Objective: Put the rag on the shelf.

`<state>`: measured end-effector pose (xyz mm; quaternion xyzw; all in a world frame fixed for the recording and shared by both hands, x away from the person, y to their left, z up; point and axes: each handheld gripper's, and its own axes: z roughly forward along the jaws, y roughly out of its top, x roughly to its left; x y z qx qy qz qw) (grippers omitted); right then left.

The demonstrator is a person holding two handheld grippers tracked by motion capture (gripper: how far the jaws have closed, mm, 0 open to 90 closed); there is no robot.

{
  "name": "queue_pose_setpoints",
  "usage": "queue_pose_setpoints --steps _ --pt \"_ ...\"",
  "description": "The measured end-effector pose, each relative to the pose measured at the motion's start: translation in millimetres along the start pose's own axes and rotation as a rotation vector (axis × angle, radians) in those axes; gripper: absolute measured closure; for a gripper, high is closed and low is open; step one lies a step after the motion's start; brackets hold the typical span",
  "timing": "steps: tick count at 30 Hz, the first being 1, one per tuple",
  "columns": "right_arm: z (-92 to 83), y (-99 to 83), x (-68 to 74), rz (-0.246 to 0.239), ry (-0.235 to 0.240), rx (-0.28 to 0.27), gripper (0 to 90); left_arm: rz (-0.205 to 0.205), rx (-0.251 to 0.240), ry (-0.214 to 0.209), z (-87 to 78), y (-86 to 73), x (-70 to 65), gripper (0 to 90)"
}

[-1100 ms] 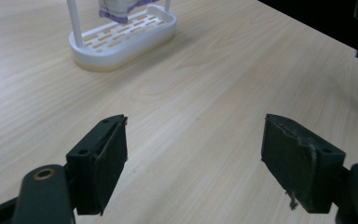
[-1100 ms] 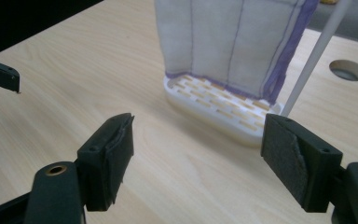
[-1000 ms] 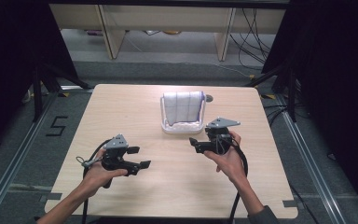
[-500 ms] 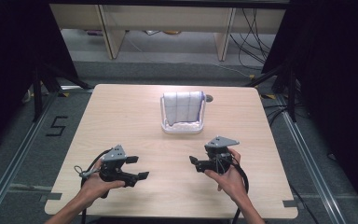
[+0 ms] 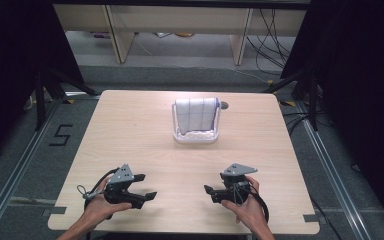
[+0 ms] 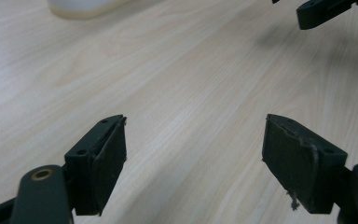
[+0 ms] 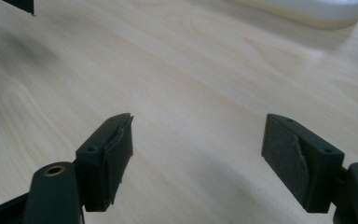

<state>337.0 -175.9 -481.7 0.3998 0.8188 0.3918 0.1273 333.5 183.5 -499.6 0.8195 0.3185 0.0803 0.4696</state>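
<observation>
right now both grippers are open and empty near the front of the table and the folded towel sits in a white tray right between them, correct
Not quite. The towel in its white tray sits toward the far side of the table, well beyond the grippers, as the high view shows. The left gripper and right gripper are indeed open, empty and near the front edge.

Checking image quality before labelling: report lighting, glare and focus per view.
High view: light wooden table evenly lit, dark surroundings, white tray slightly overexposed. Left gripper view: black jaws sharp, tray blurred at the top edge. Right gripper view: soft shadows, mild glare near the tray.
</observation>
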Motion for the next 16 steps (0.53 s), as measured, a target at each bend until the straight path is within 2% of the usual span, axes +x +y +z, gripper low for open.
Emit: queue_pose_setpoints --steps 3,4,8,9,10,12,13,15,16 --pt "-0.4 -6.7 4.6 0.011 0.001 0.025 25.6 0.008 0.027 0.023 1.5 -6.2 0.1 21.3" --pt "0.1 -8.2 4.7 -0.003 0.003 0.027 25.6 0.014 0.034 0.028 1.6 -7.3 0.3 21.2" --pt "1.7 -11.2 6.1 -0.012 0.005 0.044 25.2 0.000 0.016 0.027 1.8 -6.9 0.4 21.3" --pt "1.8 -11.5 6.1 -0.009 0.000 0.049 24.8 0.002 0.007 0.024 2.2 -6.9 0.9 21.3" --pt "1.7 -11.4 6.7 0.007 0.003 0.053 24.6 0.010 0.020 0.027 1.0 -6.6 1.7 21.3" --pt "2.6 -11.8 6.8 0.017 0.004 0.052 24.1 -0.001 0.014 0.030 1.5 -7.0 2.1 21.2" --pt "3.2 -12.2 5.2 -0.002 -0.006 0.049 23.5 0.004 0.011 0.029 1.8 -7.4 3.7 21.2" --pt "3.9 -12.4 5.0 0.006 -0.005 0.053 23.5 0.000 0.022 0.033 0.9 -7.1 5.0 21.1" --pt "5.1 -13.1 3.7 -0.010 -0.005 0.049 23.5 -0.004 0.017 0.033 1.2 -7.1 5.6 21.1"
